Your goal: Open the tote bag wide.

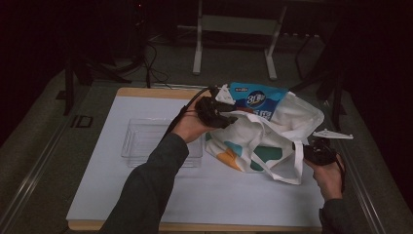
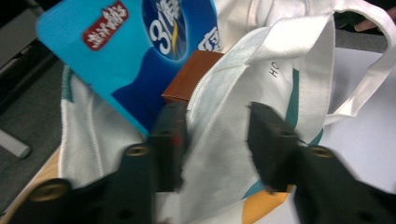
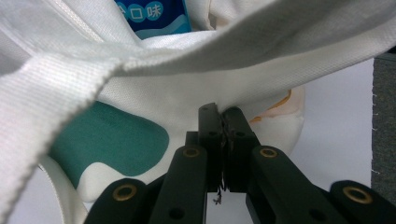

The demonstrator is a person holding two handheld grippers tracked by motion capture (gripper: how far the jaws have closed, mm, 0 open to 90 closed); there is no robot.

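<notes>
A white tote bag [image 1: 272, 141] with teal and orange shapes lies on the white table top [image 1: 219, 195]. A blue snack packet [image 1: 255, 100] sticks out of its mouth at the far side. In the left gripper view a brown box [image 2: 191, 77] sits inside the bag [image 2: 299, 56], beside the packet [image 2: 130, 56]. My left gripper [image 1: 226, 117] [image 2: 217, 140] is at the bag's mouth, its jaws apart with a fold of the bag's rim between them, not pinched. My right gripper [image 1: 304, 150] [image 3: 223, 126] is shut on the bag's fabric [image 3: 187, 93] at its near right side, below a handle strap.
A clear plastic tray [image 1: 146, 141] lies on the table left of the bag, partly under the left forearm. The table's wooden edge runs along the front and back. A metal stand [image 1: 234, 29] and cables sit on the dark floor beyond.
</notes>
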